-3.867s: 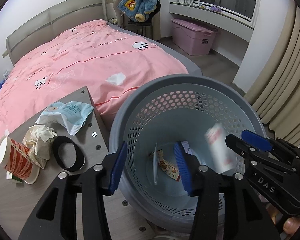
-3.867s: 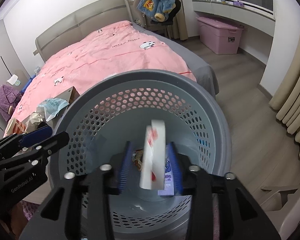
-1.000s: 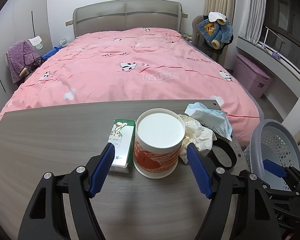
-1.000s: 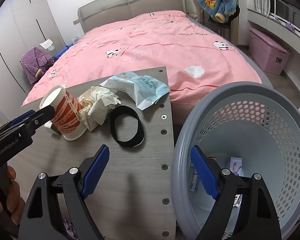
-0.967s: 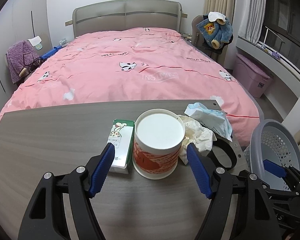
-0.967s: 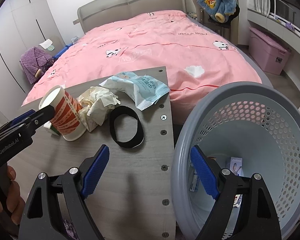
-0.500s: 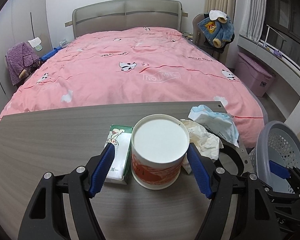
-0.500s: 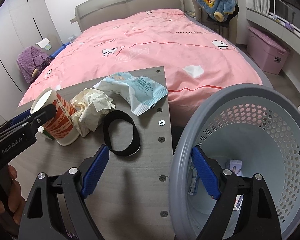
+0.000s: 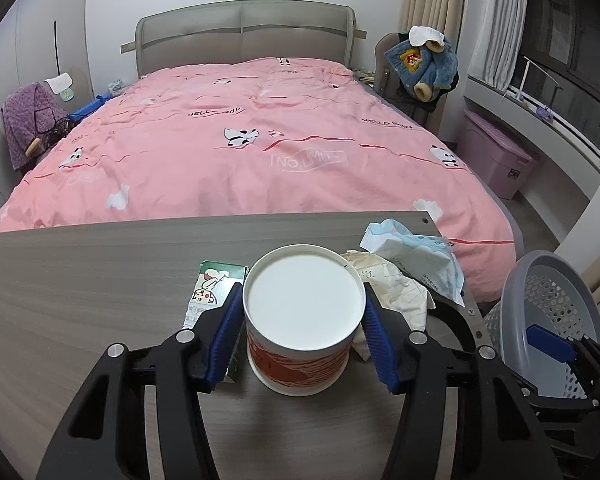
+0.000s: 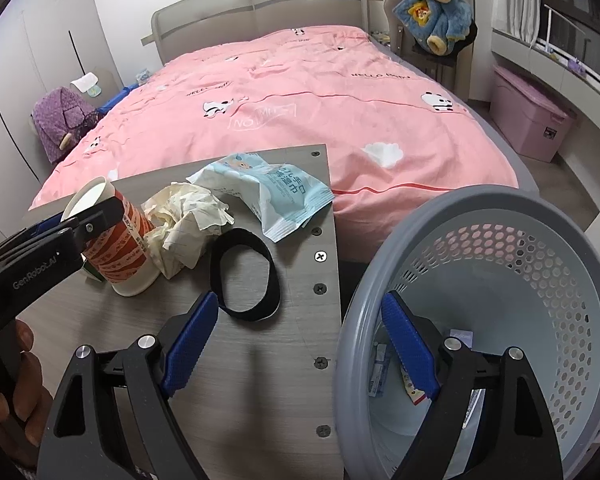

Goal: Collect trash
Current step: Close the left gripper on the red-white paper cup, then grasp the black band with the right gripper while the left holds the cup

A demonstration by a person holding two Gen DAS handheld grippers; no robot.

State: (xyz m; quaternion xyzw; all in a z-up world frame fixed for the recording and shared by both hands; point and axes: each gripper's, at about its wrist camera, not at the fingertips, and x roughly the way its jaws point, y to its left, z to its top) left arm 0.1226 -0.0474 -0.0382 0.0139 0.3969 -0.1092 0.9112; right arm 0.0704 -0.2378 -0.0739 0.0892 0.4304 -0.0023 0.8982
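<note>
Red-and-white paper cup (image 9: pixel 300 320) stands upright on the grey wood-grain surface (image 9: pixel 80 280), and we see it lodged between the blue pads of the left hand-held gripper (image 9: pixel 302 334). The jaws have just been closing; both pads now lie against the cup's rim and wall, so we read this as a grip on the cup. In the right wrist view the same cup (image 10: pixel 118 248) shows its red banding, with the left hand-held gripper (image 10: pixel 96 216) clamped across its upper part.

Just left of the cup we note a small green-and-white carton (image 9: pixel 214 296), partly hidden by the left pad. To the cup's right, touching it, lies a crumpled paper wad (image 10: pixel 188 220); beyond that sits a pale blue wet-wipe packet (image 10: pixel 276 196) near the surface's corner. A black band (image 10: pixel 246 276) lies flat in front of the wad.

The right hand-held gripper (image 10: pixel 298 348) hangs wide open and holds nothing, one finger over the surface, the other inside the rim of the grey perforated basket (image 10: pixel 540 208). We see a few wrappers at the basket's bottom. A bed with a pink duvet (image 9: pixel 260 140) fills the background.
</note>
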